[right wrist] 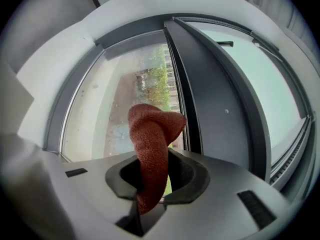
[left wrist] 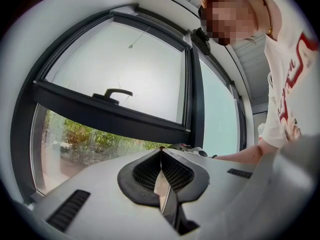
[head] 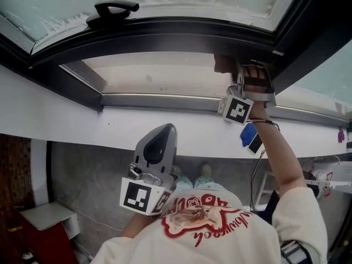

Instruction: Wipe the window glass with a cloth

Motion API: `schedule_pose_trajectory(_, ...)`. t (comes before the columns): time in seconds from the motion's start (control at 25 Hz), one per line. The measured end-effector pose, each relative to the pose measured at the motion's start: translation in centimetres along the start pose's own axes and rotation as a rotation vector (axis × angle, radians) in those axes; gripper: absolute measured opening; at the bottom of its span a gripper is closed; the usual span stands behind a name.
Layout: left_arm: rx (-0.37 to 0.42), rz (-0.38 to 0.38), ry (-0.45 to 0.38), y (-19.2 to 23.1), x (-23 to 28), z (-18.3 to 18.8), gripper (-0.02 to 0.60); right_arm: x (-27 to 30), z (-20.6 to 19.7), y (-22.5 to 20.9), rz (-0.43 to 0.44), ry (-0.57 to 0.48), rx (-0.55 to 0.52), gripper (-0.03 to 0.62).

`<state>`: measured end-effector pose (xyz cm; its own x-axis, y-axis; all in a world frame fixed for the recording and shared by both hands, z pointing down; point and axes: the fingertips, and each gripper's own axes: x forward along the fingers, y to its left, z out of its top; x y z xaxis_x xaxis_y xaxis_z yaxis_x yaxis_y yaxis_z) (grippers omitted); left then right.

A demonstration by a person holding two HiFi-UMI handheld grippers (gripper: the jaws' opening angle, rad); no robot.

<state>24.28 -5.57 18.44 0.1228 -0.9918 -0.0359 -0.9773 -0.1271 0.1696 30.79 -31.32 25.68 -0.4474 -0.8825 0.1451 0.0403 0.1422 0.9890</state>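
The red-brown cloth [head: 223, 64] is pressed near the right end of the lower window glass [head: 159, 73], beside the dark frame. My right gripper [head: 232, 75] is shut on it, arm stretched out. In the right gripper view the cloth [right wrist: 152, 144] stands folded up out of the right gripper [right wrist: 152, 179], with the glass [right wrist: 125, 99] just beyond. My left gripper [head: 164, 132] hangs back below the sill, away from the glass, shut with nothing in it. In the left gripper view the left gripper [left wrist: 162, 176] has its jaws pressed together.
A tilted upper sash with a black handle [head: 113, 10] overhangs the lower pane. A dark mullion [head: 308, 48] borders the pane at the right. The white sill [head: 110, 128] runs below. A blue object [head: 247, 135] hangs under it. A red cabinet [head: 33, 230] stands low left.
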Motion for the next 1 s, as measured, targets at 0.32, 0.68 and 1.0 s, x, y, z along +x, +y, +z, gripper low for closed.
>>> schedule_pose_trajectory(0.32, -0.001, -0.032, 0.023, -0.1, 0.3, -0.6, 0.021, 2.8, 0.0, 2.0, 0.044, 0.049, 0.003, 0.091)
schedule_pose_trajectory(0.68, -0.001, -0.035, 0.042, 0.4, 1.3, -1.2, 0.021, 3.3, 0.3, 6.1, 0.103, 0.009, 0.018, 0.091)
schedule_pose_trajectory(1.0, -0.007, 0.019, 0.055, 0.9, 1.4, -1.9, 0.021, 3.8, 0.6, 10.2, 0.153, -0.025, 0.032, 0.092)
